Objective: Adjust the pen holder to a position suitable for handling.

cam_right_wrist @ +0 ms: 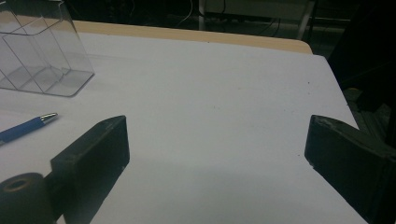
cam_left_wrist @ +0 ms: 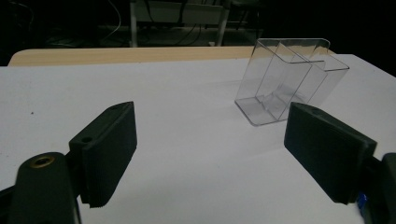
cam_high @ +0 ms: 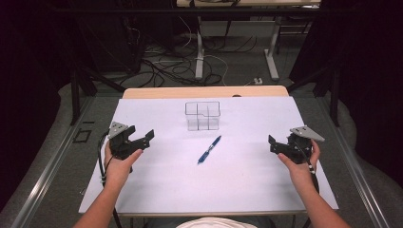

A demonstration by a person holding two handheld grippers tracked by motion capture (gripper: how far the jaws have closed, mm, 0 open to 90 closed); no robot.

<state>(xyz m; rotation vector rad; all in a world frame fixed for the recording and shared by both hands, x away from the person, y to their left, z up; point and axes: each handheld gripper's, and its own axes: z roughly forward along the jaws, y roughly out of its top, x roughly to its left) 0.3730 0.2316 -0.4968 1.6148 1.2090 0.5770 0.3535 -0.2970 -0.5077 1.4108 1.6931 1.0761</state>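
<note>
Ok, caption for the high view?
Open left gripper and right gripper flank a blue ballpoint pen below a clear plastic compartment organiser.

Dim room; grey floor [cam_high: 237, 66], tangled cables [cam_high: 161, 64], perhaps desk legs [cam_high: 272, 59] behind.

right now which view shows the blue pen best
The high view: the slim blue plastic pen lies whole on the white table, in front of the clear divided box. The right gripper view catches just its silver tip end; the left gripper view, a blue sliver.
</note>
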